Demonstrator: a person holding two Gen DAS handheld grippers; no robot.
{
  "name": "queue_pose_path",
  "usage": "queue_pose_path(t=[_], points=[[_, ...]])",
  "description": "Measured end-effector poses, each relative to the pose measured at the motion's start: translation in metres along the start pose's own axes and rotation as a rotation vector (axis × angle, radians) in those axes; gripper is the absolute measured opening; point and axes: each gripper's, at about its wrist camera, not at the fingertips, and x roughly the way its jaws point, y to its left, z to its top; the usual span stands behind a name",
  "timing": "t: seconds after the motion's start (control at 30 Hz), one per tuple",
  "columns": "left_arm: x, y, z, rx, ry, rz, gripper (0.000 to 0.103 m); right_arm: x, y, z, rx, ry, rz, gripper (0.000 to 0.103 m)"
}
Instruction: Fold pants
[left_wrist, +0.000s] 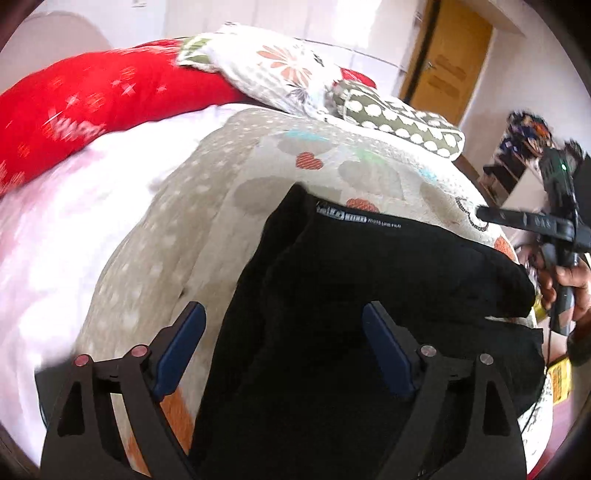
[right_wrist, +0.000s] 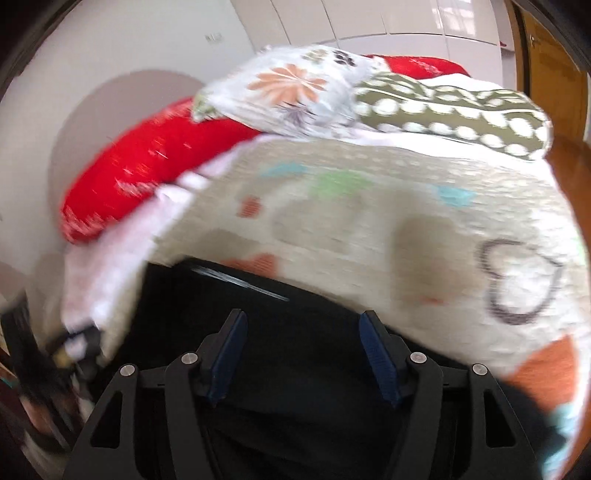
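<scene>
Black pants (left_wrist: 369, 280) lie folded in a heap on a beige bedspread (left_wrist: 207, 206) with coloured hearts. A white printed label strip shows at their far edge. My left gripper (left_wrist: 282, 314) hangs open above the pants' left part, blue pads wide apart, nothing between them. The right gripper (left_wrist: 524, 221) shows at the right edge of the left wrist view, held by a hand (left_wrist: 569, 284) beyond the pants' right end. In the blurred right wrist view the right gripper (right_wrist: 303, 323) is open over the pants (right_wrist: 295, 369), holding nothing.
A red pillow (left_wrist: 92, 107), a floral pillow (left_wrist: 273, 70) and a green dotted pillow (left_wrist: 399, 118) lie at the bed's far side. A white sheet (left_wrist: 44, 251) covers the left. A wooden door (left_wrist: 450, 62) and a cluttered shelf (left_wrist: 517, 147) stand at the right.
</scene>
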Motion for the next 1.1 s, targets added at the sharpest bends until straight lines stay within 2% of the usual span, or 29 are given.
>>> queue_pose_path(t=[0.27,0.4,0.5,0.53,0.57,0.6,0.63,0.67,0.7,0.8,0.97,1.1], points=[[0.057,-0.023,0.046,0.214,0.067,0.09,0.088,0.035,-0.045,-0.008,-0.099,0.13,-0.099,0.066],[0.085,-0.024,0.053,0.26,0.12,0.128,0.088,0.059,-0.05,-0.016,-0.179,0.193,-0.14,0.066],[0.104,-0.026,0.059,0.293,0.137,0.155,0.087,0.066,-0.049,-0.019,-0.212,0.184,-0.147,0.065],[0.109,-0.025,0.06,0.292,0.141,0.156,0.083,0.068,-0.047,-0.019,-0.218,0.184,-0.151,0.063],[0.113,-0.024,0.061,0.284,0.15,0.152,0.06,0.07,-0.046,-0.019,-0.222,0.184,-0.151,0.048],[0.117,-0.023,0.062,0.27,0.17,0.145,0.038,0.071,-0.044,-0.02,-0.225,0.184,-0.146,0.026],[0.122,-0.02,0.063,0.244,0.2,0.116,0.007,0.072,-0.039,-0.02,-0.24,0.181,-0.157,0.016],[0.125,-0.016,0.063,0.202,0.219,0.088,0.007,0.07,-0.034,-0.022,-0.258,0.18,-0.163,0.006],[0.124,-0.016,0.062,0.2,0.211,0.096,0.007,0.069,-0.029,-0.023,-0.275,0.176,-0.179,0.005],[0.109,-0.019,0.061,0.205,0.168,0.09,0.006,0.053,-0.017,-0.022,-0.309,0.122,-0.229,0.004],[0.061,-0.011,0.071,0.149,0.083,0.031,0.007,-0.002,-0.006,-0.008,-0.281,-0.047,-0.233,0.004],[0.023,-0.01,0.075,0.135,0.02,0.012,0.007,-0.045,0.018,-0.008,-0.296,-0.142,-0.229,0.004]])
